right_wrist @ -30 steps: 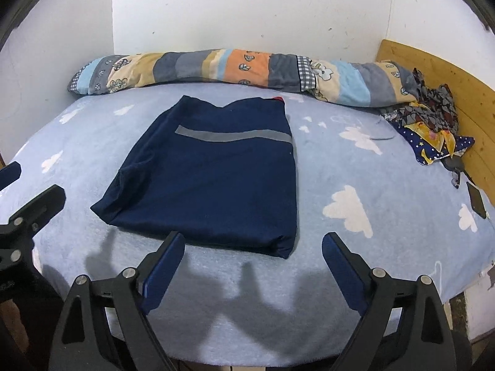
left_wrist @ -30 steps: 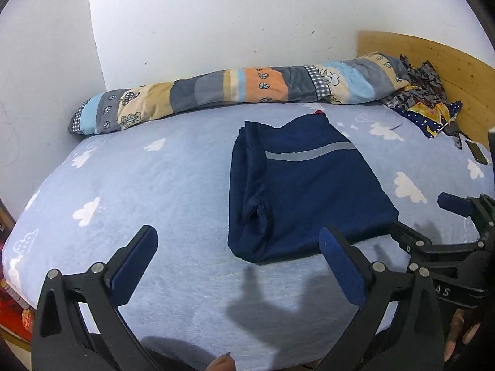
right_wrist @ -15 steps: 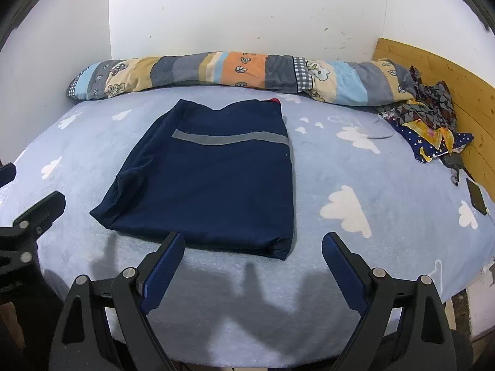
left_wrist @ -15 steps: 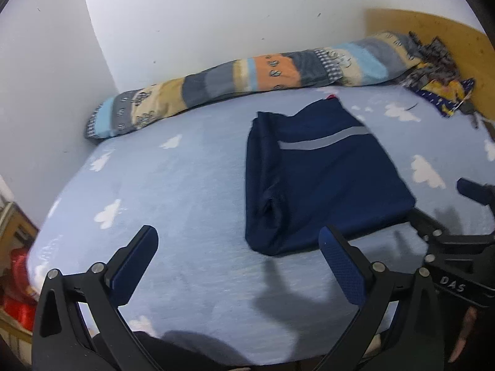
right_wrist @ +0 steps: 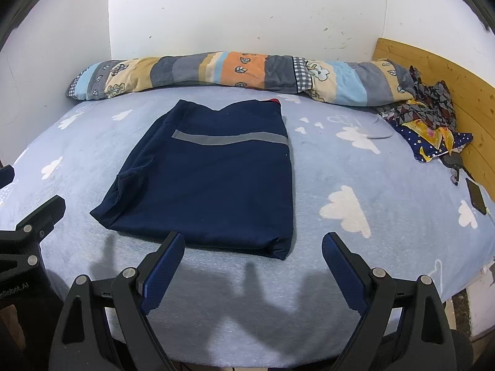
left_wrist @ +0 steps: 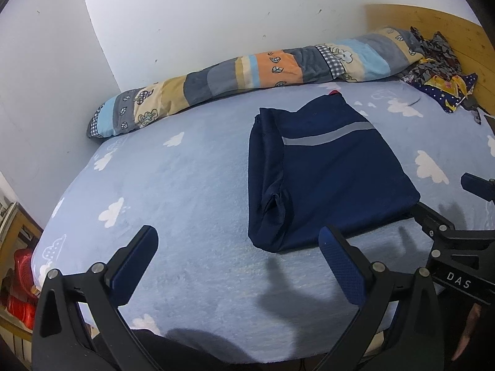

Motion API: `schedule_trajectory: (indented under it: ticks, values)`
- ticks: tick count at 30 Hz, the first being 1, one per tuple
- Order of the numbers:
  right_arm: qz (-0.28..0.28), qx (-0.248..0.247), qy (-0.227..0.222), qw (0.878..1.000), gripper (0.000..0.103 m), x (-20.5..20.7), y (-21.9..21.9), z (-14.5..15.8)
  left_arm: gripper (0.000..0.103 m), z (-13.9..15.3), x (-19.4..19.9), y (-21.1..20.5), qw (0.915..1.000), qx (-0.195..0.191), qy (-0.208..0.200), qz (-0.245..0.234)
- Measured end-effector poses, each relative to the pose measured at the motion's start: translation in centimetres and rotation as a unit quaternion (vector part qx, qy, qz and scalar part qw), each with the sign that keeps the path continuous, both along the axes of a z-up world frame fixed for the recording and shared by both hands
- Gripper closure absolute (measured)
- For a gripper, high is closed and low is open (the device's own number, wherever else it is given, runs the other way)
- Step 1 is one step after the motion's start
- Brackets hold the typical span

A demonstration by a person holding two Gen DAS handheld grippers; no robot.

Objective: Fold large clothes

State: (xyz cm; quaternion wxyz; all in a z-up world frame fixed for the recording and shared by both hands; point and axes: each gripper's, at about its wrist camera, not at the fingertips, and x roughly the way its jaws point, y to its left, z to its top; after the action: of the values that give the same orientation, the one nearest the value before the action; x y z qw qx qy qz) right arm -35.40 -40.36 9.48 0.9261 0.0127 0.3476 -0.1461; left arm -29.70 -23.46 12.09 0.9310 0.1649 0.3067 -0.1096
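A: Garment position?

B: Navy garment [right_wrist: 213, 179] lies folded into a rectangle on the bed [right_wrist: 340, 160], flat on the light-blue sheet with white clouds. A grey stripe [right_wrist: 229, 138] runs across its far half. A bit of red shows at the far edge. In the left wrist view the garment [left_wrist: 328, 182] sits right of centre; its left side shows layered folds with a small pucker near the front corner.

A: Left claw?

B: Left claw [left_wrist: 238, 266] has its jaws wide apart, nothing between them. It hovers over the near edge of the bed, to the left of the garment; the right pad overlaps the garment's near edge in view, contact cannot be told.

A: Right claw?

B: Right claw [right_wrist: 252, 267] also stands spread, gripping nothing, just in front of the garment's near edge. Shadows of the fingers fall on the sheet before it. The right claw body is visible at the right margin of the left wrist view, marked "DAS".

A: Surroundings?

B: Rolled patchwork quilt [right_wrist: 235, 74] along the wall at the far side of the bed. Wooden headboard [right_wrist: 448, 83] at right, with a heap of patterned cloth [right_wrist: 430, 117] beside it. A phone [right_wrist: 476, 196] lies near the right edge of the bed.
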Motion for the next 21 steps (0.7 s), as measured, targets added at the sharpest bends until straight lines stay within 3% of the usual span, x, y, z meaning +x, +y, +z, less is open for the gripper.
schedule_trajectory:
  ticks: [21]
  values:
    - [-0.003, 0.002, 0.000, 1.000, 0.011, -0.17, -0.15, 0.01, 0.000, -0.22, 0.24, -0.03, 1.0000, 0.005, 0.005, 0.001]
